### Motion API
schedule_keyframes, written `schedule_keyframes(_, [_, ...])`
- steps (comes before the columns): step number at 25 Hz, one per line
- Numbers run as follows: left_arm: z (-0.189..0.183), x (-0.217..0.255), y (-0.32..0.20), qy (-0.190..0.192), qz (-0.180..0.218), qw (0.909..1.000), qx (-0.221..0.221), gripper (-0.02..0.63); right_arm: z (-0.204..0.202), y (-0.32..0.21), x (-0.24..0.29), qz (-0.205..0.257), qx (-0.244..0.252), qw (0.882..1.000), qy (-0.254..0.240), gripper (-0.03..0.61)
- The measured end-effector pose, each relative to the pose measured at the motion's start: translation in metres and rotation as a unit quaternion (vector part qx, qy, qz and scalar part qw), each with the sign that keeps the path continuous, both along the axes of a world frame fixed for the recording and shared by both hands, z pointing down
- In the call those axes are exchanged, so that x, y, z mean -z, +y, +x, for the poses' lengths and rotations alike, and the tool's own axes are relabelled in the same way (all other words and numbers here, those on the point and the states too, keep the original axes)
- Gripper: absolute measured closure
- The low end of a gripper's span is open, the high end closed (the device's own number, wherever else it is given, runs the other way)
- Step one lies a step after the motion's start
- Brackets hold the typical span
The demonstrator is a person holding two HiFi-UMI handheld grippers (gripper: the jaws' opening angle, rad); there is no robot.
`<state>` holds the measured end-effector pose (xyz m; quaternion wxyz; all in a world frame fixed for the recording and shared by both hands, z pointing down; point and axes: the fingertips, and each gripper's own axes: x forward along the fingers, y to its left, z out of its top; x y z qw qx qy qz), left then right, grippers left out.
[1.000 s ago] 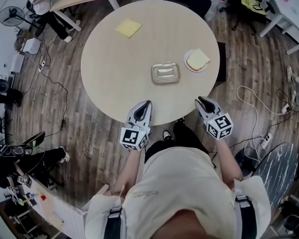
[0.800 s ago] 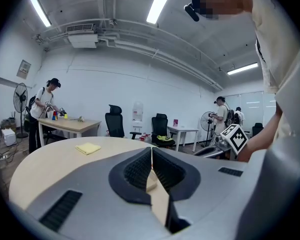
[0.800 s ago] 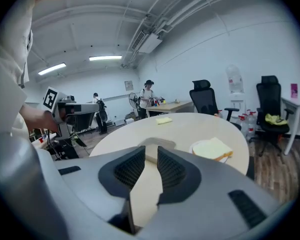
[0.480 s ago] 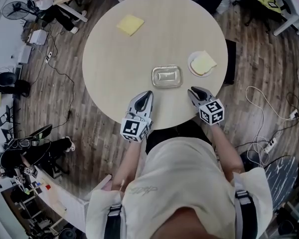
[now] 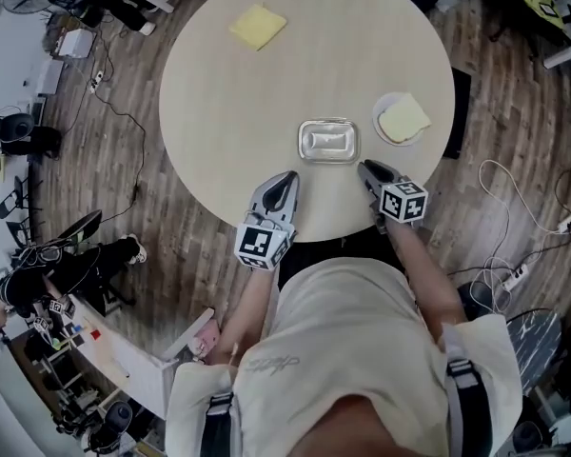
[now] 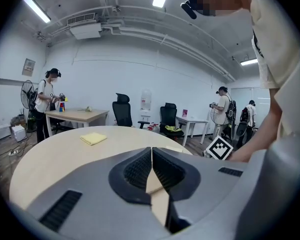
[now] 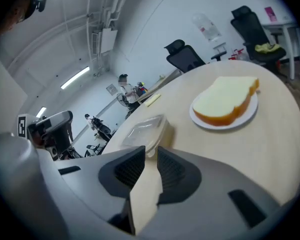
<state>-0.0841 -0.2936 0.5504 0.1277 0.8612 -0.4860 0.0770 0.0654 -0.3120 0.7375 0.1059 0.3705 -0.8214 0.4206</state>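
Observation:
A clear lidded container [image 5: 328, 141] sits near the front of the round table [image 5: 228, 112]. To its right, a white plate [image 5: 385, 112] holds a slice of bread [image 5: 403, 119]. My right gripper [image 5: 365, 168] hovers over the table's near edge, just right of the container, jaws a narrow gap apart and holding nothing. In the right gripper view the container [image 7: 145, 129] lies straight beyond the right gripper [image 7: 151, 154], with the bread [image 7: 225, 104] to the right. My left gripper [image 5: 285, 178] is at the edge, left of the container. In its own view the left gripper [image 6: 151, 151] is shut and empty.
A yellow cloth [image 5: 258, 26] lies at the table's far left, also visible as the cloth [image 6: 93, 138] in the left gripper view. Office chairs, desks and several people stand around the room. Cables run across the wooden floor [image 5: 514, 208].
Both grippers have moved forward from off the table to over its near edge. The right one has come low and close to the container and bread. Neither jaw gap changed.

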Motion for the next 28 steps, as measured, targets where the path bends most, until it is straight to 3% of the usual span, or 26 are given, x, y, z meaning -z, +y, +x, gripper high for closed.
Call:
schedule_keyframes(9, [-0.012, -0.02, -0.005, 0.0, -0.034, 0.9993, -0.012, 0.591, -0.008, -0.005, -0.001, -0.041, -0.035, 0.998, -0.036, 0.495])
schedule_keyframes(15, [-0.018, -0.021, -0.009, 0.002, -0.035, 0.9993, -0.015, 0.591, -0.007, -0.005, -0.008, -0.103, -0.081, 0.986, -0.103, 0.522])
schedule_keyframes(28, [-0.031, -0.031, 0.0, 0.0, -0.048, 0.9988, -0.015, 0.591, -0.008, -0.007, -0.003, -0.13, -0.11, 0.964, -0.206, 0.565])
